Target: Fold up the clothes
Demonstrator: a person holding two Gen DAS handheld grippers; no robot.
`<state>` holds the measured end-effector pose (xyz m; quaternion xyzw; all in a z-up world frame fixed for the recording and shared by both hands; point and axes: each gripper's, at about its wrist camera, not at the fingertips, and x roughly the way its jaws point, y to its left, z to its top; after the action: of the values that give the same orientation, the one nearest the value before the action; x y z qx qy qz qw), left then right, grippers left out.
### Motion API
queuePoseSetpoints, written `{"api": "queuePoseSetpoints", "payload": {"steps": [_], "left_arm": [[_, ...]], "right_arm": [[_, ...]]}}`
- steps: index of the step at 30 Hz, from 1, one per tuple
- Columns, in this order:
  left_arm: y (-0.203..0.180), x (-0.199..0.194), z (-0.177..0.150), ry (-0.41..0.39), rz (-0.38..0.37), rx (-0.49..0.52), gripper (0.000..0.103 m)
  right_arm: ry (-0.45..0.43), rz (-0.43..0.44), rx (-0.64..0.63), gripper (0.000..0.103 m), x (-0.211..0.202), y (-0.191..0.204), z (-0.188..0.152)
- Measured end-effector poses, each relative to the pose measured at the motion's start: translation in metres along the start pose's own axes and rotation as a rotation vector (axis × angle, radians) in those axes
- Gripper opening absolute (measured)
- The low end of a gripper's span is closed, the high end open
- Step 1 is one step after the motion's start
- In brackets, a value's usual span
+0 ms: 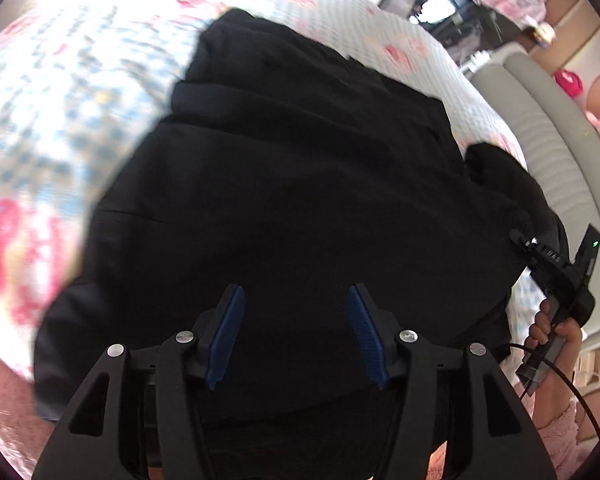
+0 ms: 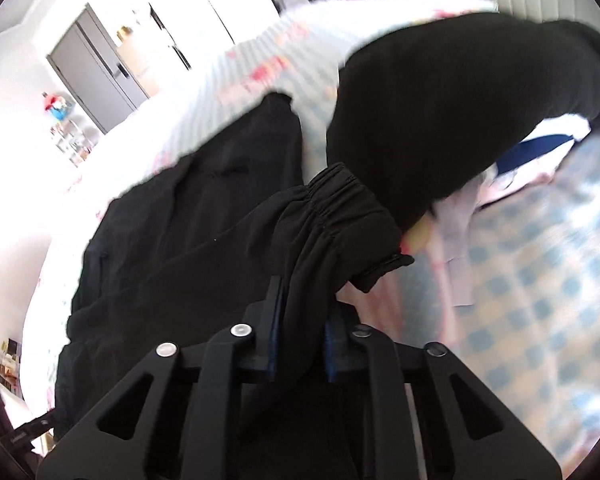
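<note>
the black garment (image 1: 292,184) lies spread across a bed (image 1: 60,92) covered with a blue-checked, pink-printed quilt. in the left wrist view it fills most of the frame, with a folded edge at its far end and a bunched portion at the right.

left gripper (image 1: 296,336): released. its blue pads (image 1: 230,332) stand apart above the dark cloth, and nothing is caught between them. whether the pads touch the cloth below cannot be told.

right gripper (image 2: 300,340): clenched, grasping the black garment. a fold of cloth runs up between its narrow-set fingers, and the gathered elastic cuff (image 2: 340,196) rises just beyond them, lifted off the quilt. in the left wrist view a hand (image 1: 556,332) in a pink sleeve holds this gripper at the right edge of the garment.

a second black item (image 2: 440,112) lies arched over the quilt beyond the cuff. lighter clothes (image 2: 512,160), white and dark blue, lie under its right side. a padded grey headboard (image 1: 548,152) borders the bed.
</note>
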<state>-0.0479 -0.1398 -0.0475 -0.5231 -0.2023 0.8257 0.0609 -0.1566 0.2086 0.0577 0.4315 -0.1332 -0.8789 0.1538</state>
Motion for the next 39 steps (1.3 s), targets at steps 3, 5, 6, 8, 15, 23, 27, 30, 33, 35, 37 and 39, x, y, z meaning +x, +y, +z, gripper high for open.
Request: {"api": "queuePoseSetpoints", "payload": {"steps": [3,5,6,8,15,23,27,30,33,35,37,39], "left_arm": [[-0.020,0.016,-0.004,0.022,-0.037,0.034,0.056],[-0.029,0.021,-0.003,0.022,-0.065,0.031,0.056],[-0.028,0.025,0.001,0.016,-0.081,0.025,0.056],[-0.032,0.020,-0.005,-0.003,-0.107,0.006,0.056],[-0.004,-0.011,-0.006,-0.057,-0.368,-0.178,0.068],[-0.040,0.022,0.022,-0.041,-0.434,-0.130,0.075],[-0.067,0.049,0.035,0.018,-0.407,-0.104,0.076],[-0.098,0.067,0.038,0.061,-0.431,-0.067,0.076],[-0.123,0.071,0.034,0.030,-0.403,-0.014,0.076],[-0.119,0.069,0.025,0.025,-0.392,-0.033,0.074],[-0.108,0.060,0.017,0.011,-0.395,-0.062,0.067],[-0.105,0.062,0.026,-0.020,-0.420,-0.100,0.067]], "right_arm": [[-0.027,0.015,-0.004,0.014,-0.022,-0.006,0.003],[-0.060,0.000,-0.105,0.014,-0.035,0.011,0.002],[-0.064,0.006,-0.175,0.015,-0.041,0.026,-0.002],[-0.055,0.055,-0.292,0.020,-0.048,0.056,-0.013],[0.173,0.406,-0.462,0.035,-0.031,0.138,-0.084],[0.211,0.352,-0.400,0.047,-0.052,0.094,-0.104],[0.201,0.256,-0.269,0.048,-0.046,0.055,-0.090],[0.184,0.183,-0.224,0.048,-0.041,0.042,-0.078],[0.093,0.097,-0.151,0.051,-0.039,0.030,-0.057],[0.045,0.075,-0.081,0.051,-0.030,0.020,-0.036],[0.067,0.084,-0.031,0.051,-0.015,0.015,-0.018],[0.104,0.097,-0.025,0.051,-0.007,0.014,-0.012]]}}
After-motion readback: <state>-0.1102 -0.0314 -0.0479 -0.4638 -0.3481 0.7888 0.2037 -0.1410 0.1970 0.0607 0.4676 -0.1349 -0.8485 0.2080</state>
